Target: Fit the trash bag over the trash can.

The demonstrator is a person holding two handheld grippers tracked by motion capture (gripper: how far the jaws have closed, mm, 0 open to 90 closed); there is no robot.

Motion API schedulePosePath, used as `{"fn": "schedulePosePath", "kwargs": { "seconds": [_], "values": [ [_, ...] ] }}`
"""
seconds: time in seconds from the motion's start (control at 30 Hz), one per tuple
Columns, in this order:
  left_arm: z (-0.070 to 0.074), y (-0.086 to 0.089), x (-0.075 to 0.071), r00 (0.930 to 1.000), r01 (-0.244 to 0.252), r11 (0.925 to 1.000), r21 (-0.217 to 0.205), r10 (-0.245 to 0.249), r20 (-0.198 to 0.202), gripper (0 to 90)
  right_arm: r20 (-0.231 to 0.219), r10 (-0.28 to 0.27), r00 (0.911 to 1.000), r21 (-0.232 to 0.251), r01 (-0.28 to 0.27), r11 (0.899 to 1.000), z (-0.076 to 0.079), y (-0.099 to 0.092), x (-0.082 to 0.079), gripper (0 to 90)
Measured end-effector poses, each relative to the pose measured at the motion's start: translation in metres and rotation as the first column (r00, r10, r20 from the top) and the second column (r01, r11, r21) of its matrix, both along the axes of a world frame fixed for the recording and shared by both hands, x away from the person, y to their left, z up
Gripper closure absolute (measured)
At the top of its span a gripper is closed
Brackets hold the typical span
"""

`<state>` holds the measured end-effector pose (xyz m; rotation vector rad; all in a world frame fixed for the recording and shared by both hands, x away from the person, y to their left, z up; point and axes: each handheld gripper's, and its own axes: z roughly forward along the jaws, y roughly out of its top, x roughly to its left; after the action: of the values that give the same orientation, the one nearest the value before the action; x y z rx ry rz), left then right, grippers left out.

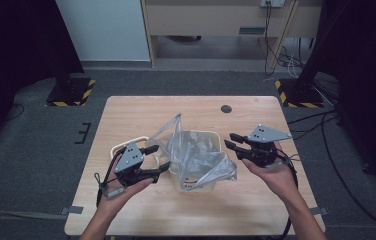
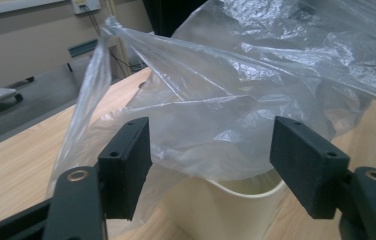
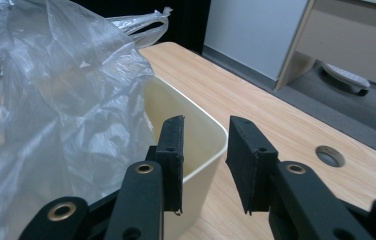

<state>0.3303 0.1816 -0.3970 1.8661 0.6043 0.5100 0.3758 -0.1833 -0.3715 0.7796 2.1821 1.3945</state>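
Sitting near the middle of the wooden table: a cream plastic bin with a clear plastic bag stuffed into it. Bag rumpled, loose, billowing well above the rim; one corner drawn up into a thin twisted point at the far left of the bin, another flap spilling over the near right corner. Behind the left gripper, a white looped handle-like piece lying on the tabletop, too hidden to identify further.

Left gripper held in the person's left hand, just beside the bin's left side, pointing toward it. Jaws spread wide, nothing pinched. Seen along its own view: two black pads far apart, bag film and bin rim lying ahead between them, no pad pressing on either. Touching or not at the lower left pad, where film drapes close, cannot tell.

Right gripper held in the right hand, just off the bin's right rim, pointing left toward it. Jaws only partly apart, a narrow gap between the pads, nothing in it. Along its own view: bin wall and bag to the left of the pads, bare wood and a round cable hole to the right.
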Motion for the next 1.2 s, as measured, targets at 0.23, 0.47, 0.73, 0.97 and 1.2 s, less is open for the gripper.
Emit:
{"fn": "schedulePosePath", "kwargs": {
  "seconds": [0.23,0.47,0.73,0.97,1.2],
  "values": [
    [-0.001,-0.004,-0.005,0.9984,0.053,0.9985,-0.015,-0.053,-0.017,27.5,-0.009,0.021,0.9997,0.008,-0.021,1.0,0.0,0.009,0.003,64.9],
    [-0.004,-0.006,-0.007,0.998,0.061,0.9981,-0.006,-0.061,-0.016,25.8,-0.012,0.031,0.9995,0.001,-0.031,1.0,0.001,0.014,0.004,64.9],
    [-0.007,-0.013,-0.003,0.9984,0.056,0.9983,0.018,-0.055,-0.006,27.6,-0.016,0.06,0.9981,0.028,-0.059,0.998,0.007,0.019,0.003,58.6],
    [-0.01,-0.016,0.008,0.9995,0.032,0.9989,0.034,-0.032,-0.006,28.9,-0.056,0.129,0.99,0.09,-0.124,0.988,0.008,0.026,0.006,48.0],
    [-0.013,-0.019,0.012,0.9994,0.032,0.9992,0.022,-0.032,-0.013,29.1,-0.14,0.161,0.9769,0.037,-0.158,0.987,-0.002,0.04,0.012,47.0]
  ]
}}
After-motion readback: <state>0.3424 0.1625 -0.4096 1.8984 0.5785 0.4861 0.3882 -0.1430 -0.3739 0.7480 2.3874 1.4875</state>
